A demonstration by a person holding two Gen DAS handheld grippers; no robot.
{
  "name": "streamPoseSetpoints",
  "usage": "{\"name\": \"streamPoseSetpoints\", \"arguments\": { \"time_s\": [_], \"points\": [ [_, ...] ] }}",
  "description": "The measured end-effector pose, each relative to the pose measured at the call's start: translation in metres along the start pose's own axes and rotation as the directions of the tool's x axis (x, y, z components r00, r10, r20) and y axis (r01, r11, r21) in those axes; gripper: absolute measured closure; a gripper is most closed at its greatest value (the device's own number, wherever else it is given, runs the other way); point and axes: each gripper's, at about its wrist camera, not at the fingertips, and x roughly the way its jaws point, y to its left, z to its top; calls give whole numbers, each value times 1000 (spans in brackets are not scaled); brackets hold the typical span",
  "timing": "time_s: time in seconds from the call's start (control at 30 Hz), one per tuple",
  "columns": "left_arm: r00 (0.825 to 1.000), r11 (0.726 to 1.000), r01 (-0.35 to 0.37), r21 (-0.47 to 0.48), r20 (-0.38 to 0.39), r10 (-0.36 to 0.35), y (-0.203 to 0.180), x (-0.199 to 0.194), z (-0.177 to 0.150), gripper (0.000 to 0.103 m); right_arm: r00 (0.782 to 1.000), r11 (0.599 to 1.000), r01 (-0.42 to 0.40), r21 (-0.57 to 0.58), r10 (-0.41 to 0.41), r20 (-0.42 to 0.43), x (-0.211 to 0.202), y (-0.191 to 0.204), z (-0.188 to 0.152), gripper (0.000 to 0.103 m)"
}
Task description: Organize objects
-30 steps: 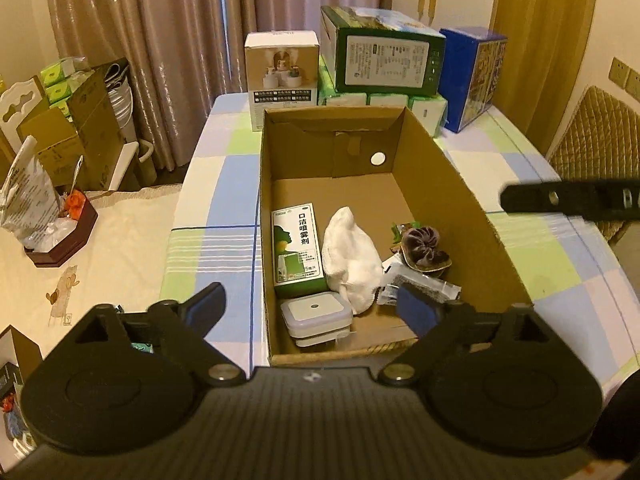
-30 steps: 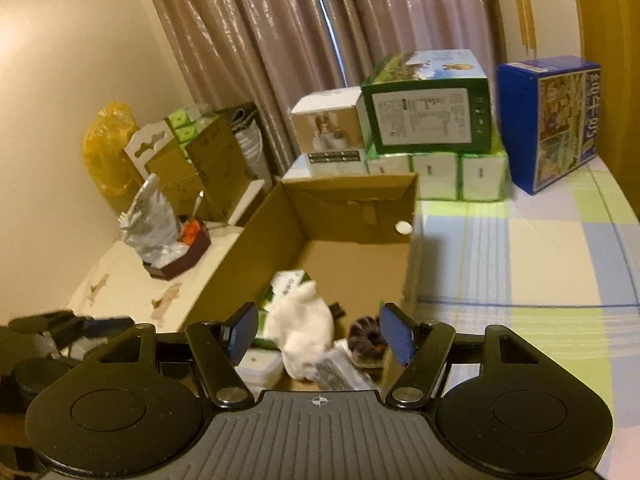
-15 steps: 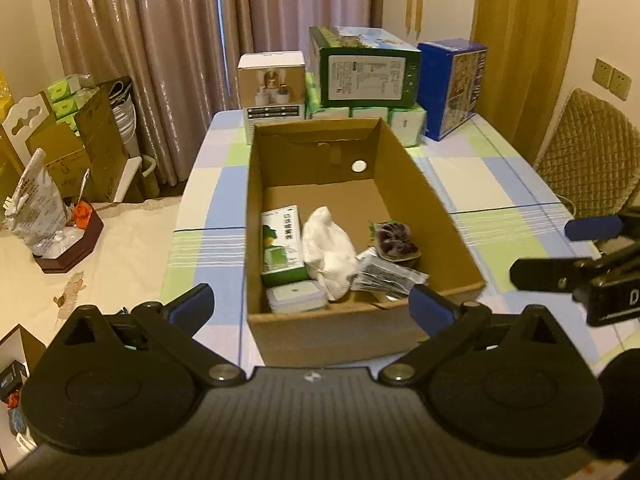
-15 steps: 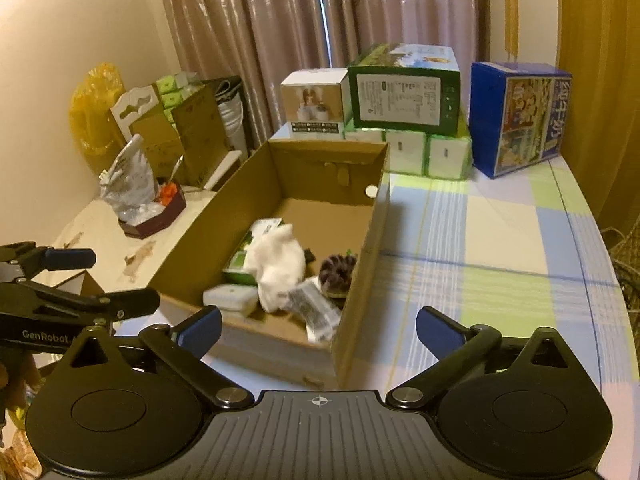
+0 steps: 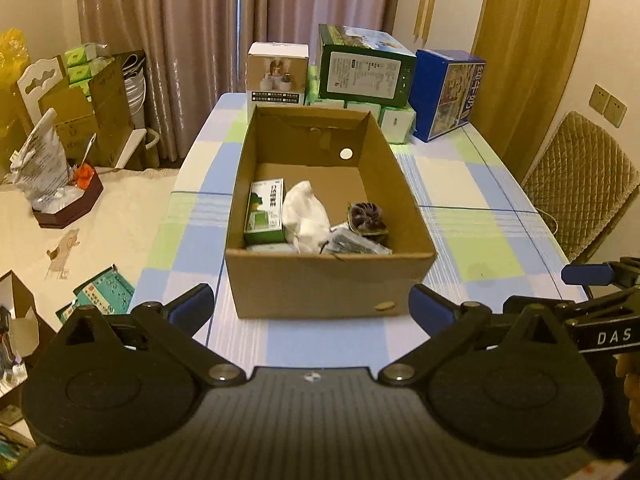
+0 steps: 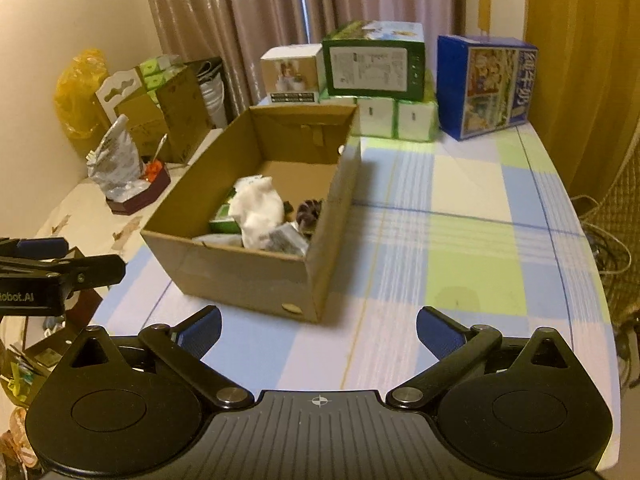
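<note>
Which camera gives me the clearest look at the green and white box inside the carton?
The left wrist view. It looks down into the carton, so the green and white box shows its whole printed top beside the white cloth. In the right wrist view only a green corner shows behind that cloth.

R gripper (image 6: 318, 326) jaws wide apart, empty, near cardboard box (image 6: 240, 268) w/ items on table (image 6: 460, 248).

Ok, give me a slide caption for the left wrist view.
Open left gripper faces a cardboard box holding a white cloth and green carton.
</note>
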Motion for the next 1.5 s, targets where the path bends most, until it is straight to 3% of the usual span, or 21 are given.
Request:
{"name": "streamPoseSetpoints", "arguments": {
  "time_s": [0.53,1.5],
  "points": [
    [1000,1000,-18,21,-3,18,-22,-12,-22,1,1000,1000,22,3,-22,-1,-10,-3,-16,2],
    [1000,1000,-17,16,-7,17,-22,-9,-26,1,999,999,31,11,-31,8,-11,-5,-15,2]
  ]
}}
